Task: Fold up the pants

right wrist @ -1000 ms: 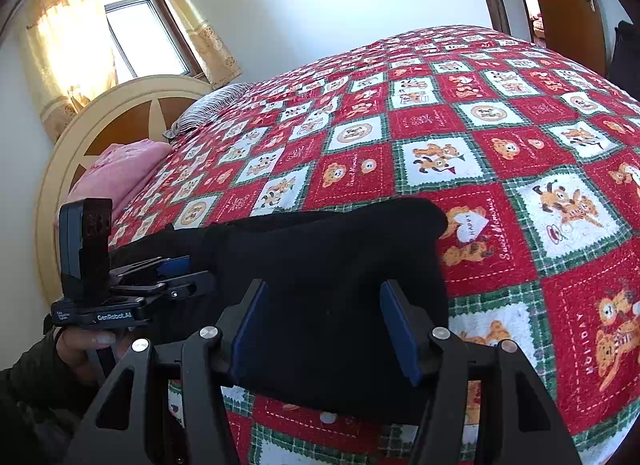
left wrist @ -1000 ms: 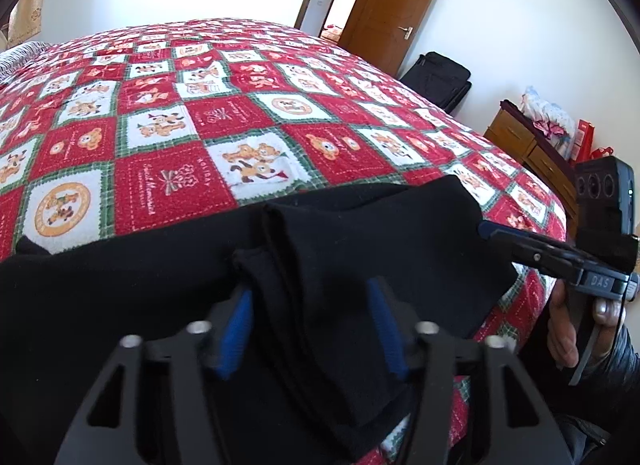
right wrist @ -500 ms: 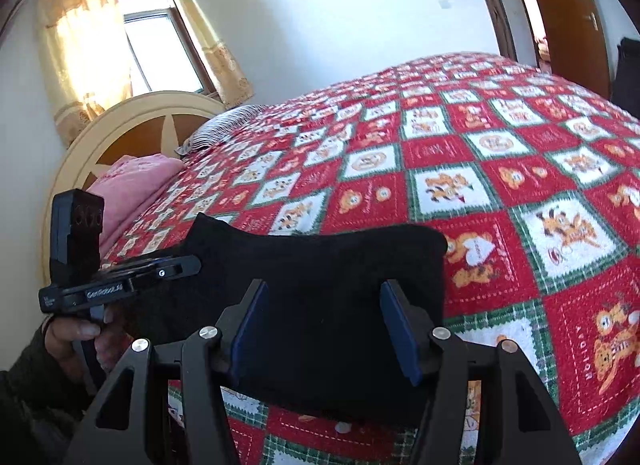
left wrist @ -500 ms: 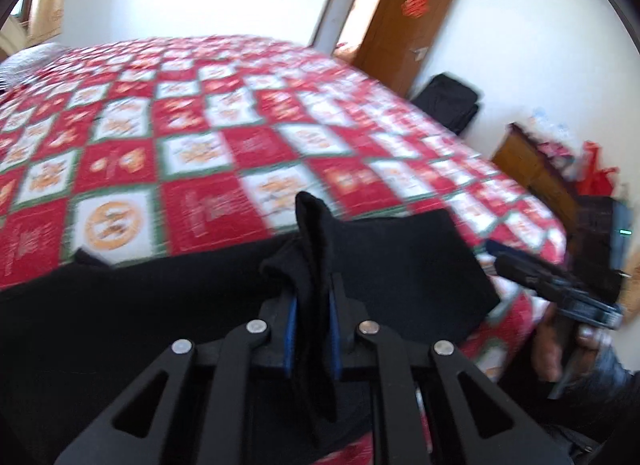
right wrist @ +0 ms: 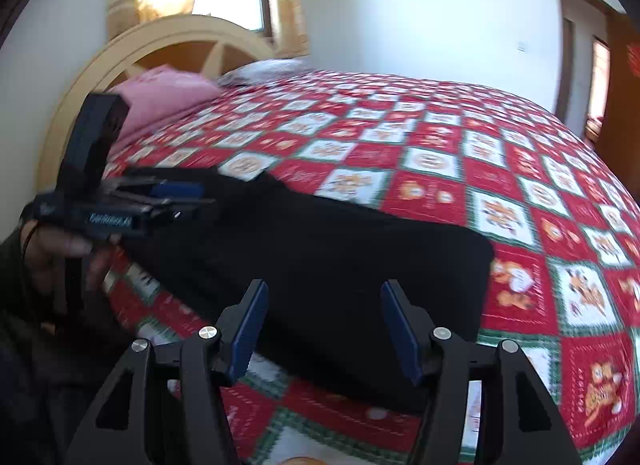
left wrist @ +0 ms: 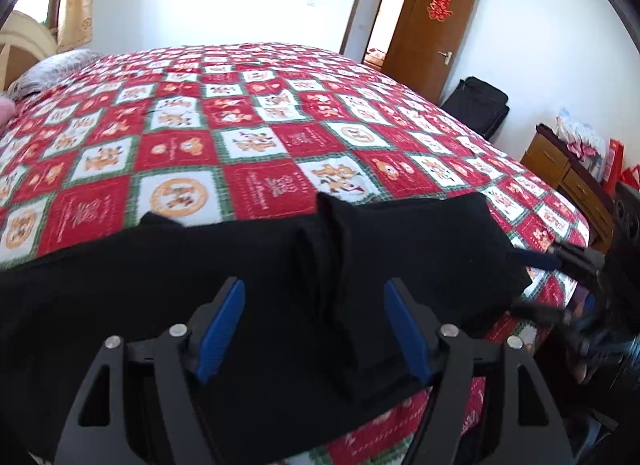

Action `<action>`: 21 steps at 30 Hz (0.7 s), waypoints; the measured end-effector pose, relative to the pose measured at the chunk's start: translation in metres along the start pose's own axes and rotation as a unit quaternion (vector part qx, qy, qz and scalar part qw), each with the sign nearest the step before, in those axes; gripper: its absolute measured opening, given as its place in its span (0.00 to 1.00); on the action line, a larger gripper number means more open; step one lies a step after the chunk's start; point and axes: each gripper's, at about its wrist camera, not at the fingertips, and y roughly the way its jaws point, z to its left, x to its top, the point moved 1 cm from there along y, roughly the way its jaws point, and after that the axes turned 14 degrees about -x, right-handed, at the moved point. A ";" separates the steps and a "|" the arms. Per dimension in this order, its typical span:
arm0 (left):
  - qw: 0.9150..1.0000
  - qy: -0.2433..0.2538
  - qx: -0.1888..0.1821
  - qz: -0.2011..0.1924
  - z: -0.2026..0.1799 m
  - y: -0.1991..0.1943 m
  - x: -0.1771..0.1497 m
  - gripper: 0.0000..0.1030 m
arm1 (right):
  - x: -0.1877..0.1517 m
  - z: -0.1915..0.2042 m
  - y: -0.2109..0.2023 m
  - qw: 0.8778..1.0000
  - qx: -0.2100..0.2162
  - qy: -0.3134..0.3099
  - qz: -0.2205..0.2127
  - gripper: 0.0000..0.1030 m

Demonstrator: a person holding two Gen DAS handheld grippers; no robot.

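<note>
Black pants (left wrist: 420,249) lie folded along the near edge of the bed. In the left wrist view a raised ridge of their cloth stands between the blue pads of my left gripper (left wrist: 314,329). Its jaws are opening and the pads do not press the ridge. My right gripper (right wrist: 324,329) hovers open over the pants (right wrist: 340,257) near their right end, with nothing pinched. A hand holds the left gripper (right wrist: 192,195) at the pants' left end in the right wrist view. The right gripper (left wrist: 536,259) shows blurred at the pants' right corner.
A red, white and green cartoon quilt (left wrist: 280,137) covers the bed. A cream headboard (right wrist: 180,45) and pink pillow (right wrist: 160,97) are at its head. A brown door (left wrist: 432,33), black suitcase (left wrist: 476,105) and wooden dresser (left wrist: 568,169) stand beyond its foot.
My left gripper pinched a ridge of black cloth half a second ago and has now let it go. The right gripper has swung, bringing the headboard more into its view.
</note>
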 end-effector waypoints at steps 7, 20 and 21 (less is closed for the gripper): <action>0.998 -0.055 0.017 -0.016 0.026 -0.008 -0.003 0.78 | 0.002 0.077 0.020 0.991 0.010 -0.137 0.002 0.54; 0.997 -0.071 0.011 -0.016 0.029 -0.008 -0.006 0.80 | 0.013 0.087 0.038 0.992 0.017 -0.127 0.008 0.04; 0.997 -0.070 0.013 -0.020 0.028 -0.010 -0.005 0.80 | 0.015 0.088 0.032 0.992 0.019 -0.128 0.000 0.03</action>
